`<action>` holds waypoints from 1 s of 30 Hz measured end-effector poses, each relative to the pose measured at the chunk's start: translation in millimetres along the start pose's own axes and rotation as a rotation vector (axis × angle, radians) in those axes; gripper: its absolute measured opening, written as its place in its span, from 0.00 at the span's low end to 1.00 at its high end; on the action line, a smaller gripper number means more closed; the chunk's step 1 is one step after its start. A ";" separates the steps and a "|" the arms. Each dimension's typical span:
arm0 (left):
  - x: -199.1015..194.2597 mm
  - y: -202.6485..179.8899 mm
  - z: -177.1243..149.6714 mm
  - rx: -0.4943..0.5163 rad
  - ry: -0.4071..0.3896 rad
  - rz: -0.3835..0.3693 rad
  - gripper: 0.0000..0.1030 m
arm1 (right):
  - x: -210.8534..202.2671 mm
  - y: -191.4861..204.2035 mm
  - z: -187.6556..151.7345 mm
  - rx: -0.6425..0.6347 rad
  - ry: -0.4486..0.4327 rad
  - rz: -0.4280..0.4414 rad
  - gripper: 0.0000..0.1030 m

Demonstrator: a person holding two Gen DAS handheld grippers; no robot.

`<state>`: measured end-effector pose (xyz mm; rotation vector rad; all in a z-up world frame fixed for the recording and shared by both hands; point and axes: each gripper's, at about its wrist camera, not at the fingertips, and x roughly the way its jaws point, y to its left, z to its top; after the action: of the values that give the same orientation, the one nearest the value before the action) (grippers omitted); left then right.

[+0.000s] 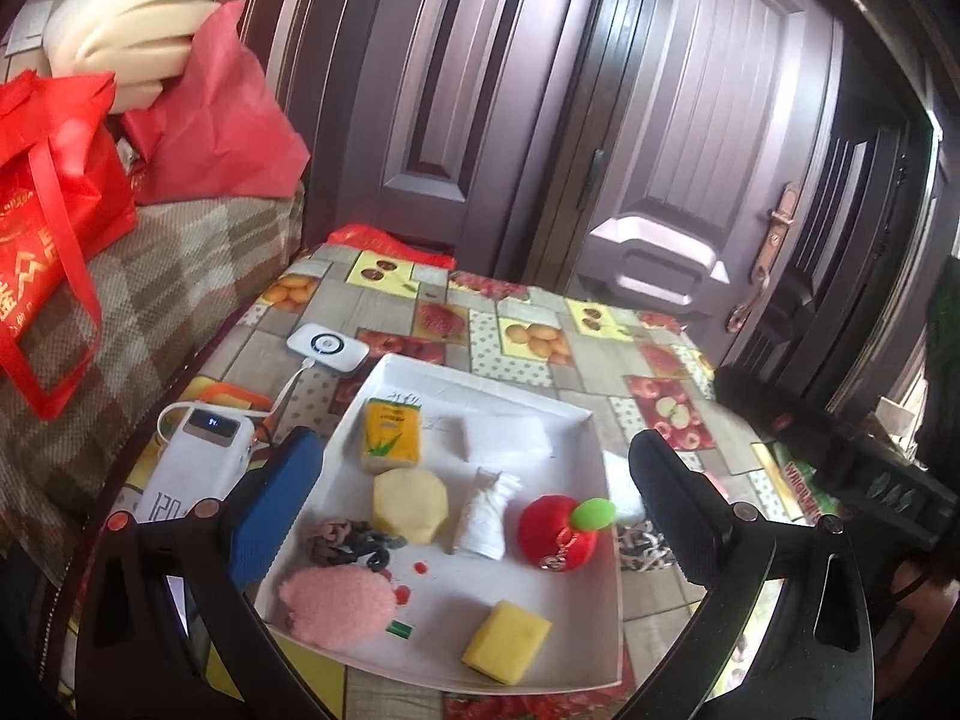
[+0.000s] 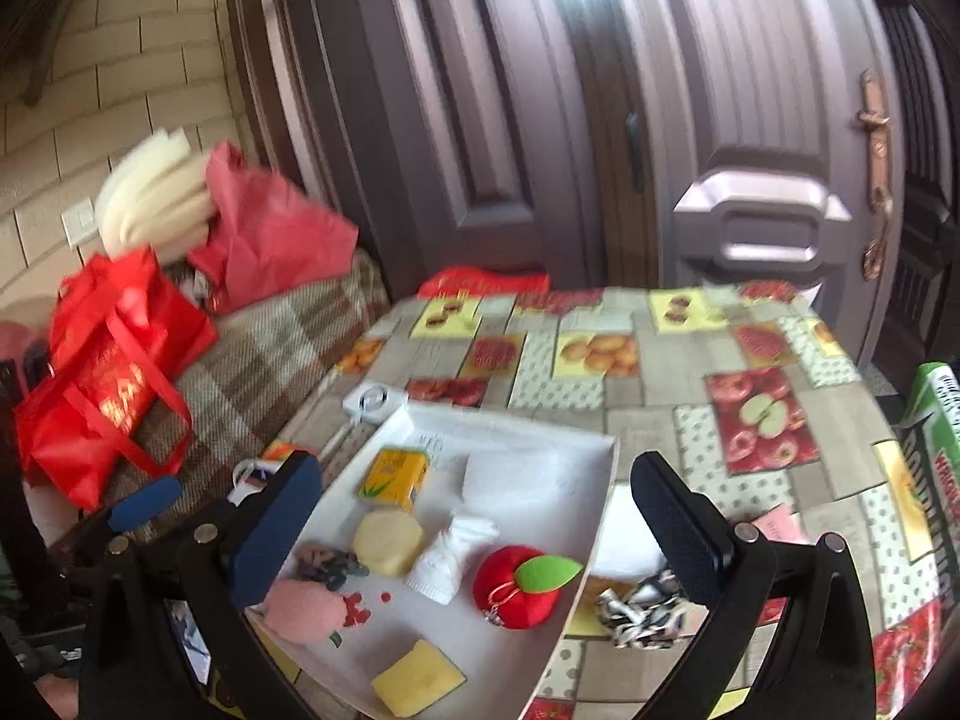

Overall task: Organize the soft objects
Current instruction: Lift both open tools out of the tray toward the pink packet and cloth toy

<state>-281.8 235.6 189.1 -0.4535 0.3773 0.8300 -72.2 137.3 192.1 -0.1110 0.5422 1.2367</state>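
Note:
A white tray (image 1: 480,381) (image 2: 510,423) lies on the fruit-print table. In it are a yellow tissue pack (image 1: 390,435), a white pad (image 1: 507,435), a pale octagonal sponge (image 1: 411,504), a rolled white cloth (image 1: 486,516), a red plush apple (image 1: 558,531) (image 2: 516,585), a dark scrunchie (image 1: 354,543), a pink fluffy ball (image 1: 339,603) and a yellow sponge (image 1: 507,642) (image 2: 420,684). A zebra-print scrunchie (image 2: 642,606) lies on the table just right of the tray. My left gripper (image 1: 474,444) and right gripper (image 2: 477,468) both hover open above the tray, holding nothing.
A white power bank (image 1: 198,456) and a round white device (image 1: 327,348) sit left of the tray. Red bags (image 1: 54,192) and foam pieces (image 1: 126,30) rest on a plaid cover at the left. A dark door (image 1: 660,120) stands behind the table. A green carton (image 2: 927,420) sits at the right edge.

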 end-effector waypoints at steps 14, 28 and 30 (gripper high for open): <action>-31.1 -14.1 -3.8 0.002 -0.024 -0.028 1.00 | -116.0 -70.0 12.3 0.141 -0.325 -0.093 1.00; -1.7 -71.6 -23.8 0.053 0.085 -0.084 1.00 | -149.4 -163.0 -28.0 0.311 -0.257 -0.246 1.00; 10.6 -87.1 -29.5 0.069 0.121 -0.113 1.00 | -154.9 -172.8 -28.2 0.314 -0.255 -0.262 1.00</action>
<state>-212.2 175.3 179.7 -0.4582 0.4860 0.6795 43.0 -65.9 201.5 0.2317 0.4759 0.8821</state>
